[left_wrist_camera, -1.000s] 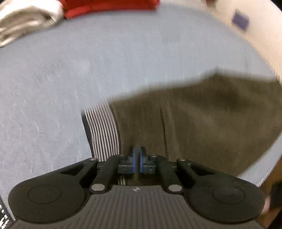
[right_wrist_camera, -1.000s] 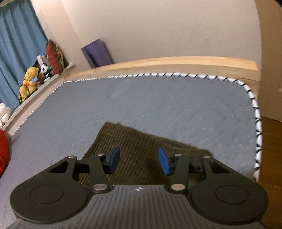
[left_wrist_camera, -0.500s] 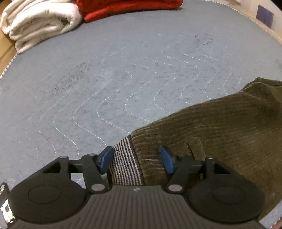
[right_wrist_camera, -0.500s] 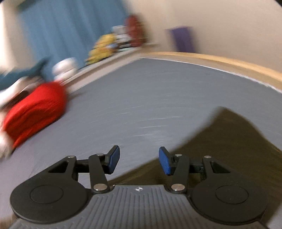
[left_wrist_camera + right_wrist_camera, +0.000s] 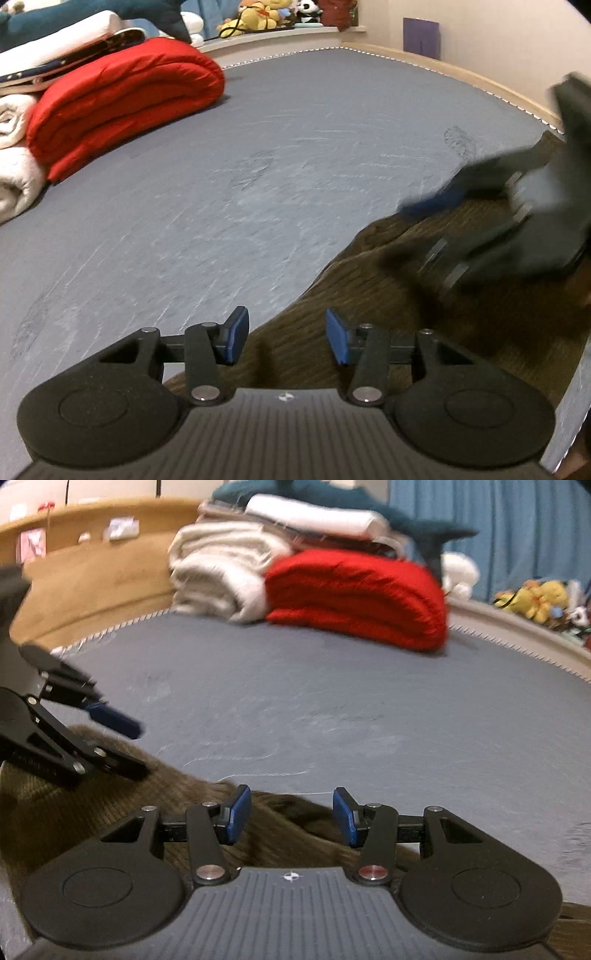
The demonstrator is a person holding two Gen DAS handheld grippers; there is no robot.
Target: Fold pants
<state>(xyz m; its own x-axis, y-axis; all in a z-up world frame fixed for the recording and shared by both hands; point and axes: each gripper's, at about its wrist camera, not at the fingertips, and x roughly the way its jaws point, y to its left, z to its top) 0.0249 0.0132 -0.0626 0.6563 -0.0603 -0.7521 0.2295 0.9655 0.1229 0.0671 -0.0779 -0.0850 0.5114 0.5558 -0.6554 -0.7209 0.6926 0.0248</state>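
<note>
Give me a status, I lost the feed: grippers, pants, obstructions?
Left gripper closing, nothing gripped; right gripper open, empty. Brown corduroy pants lie bunched on the grey mattress. Nothing in the way.

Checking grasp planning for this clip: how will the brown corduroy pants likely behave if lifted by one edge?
The pants already lie bunched in soft ridges, so they are probably floppy and would drape. The thick ribbed cloth looks fairly heavy and grippy, unlikely to slip from the pads.
</note>
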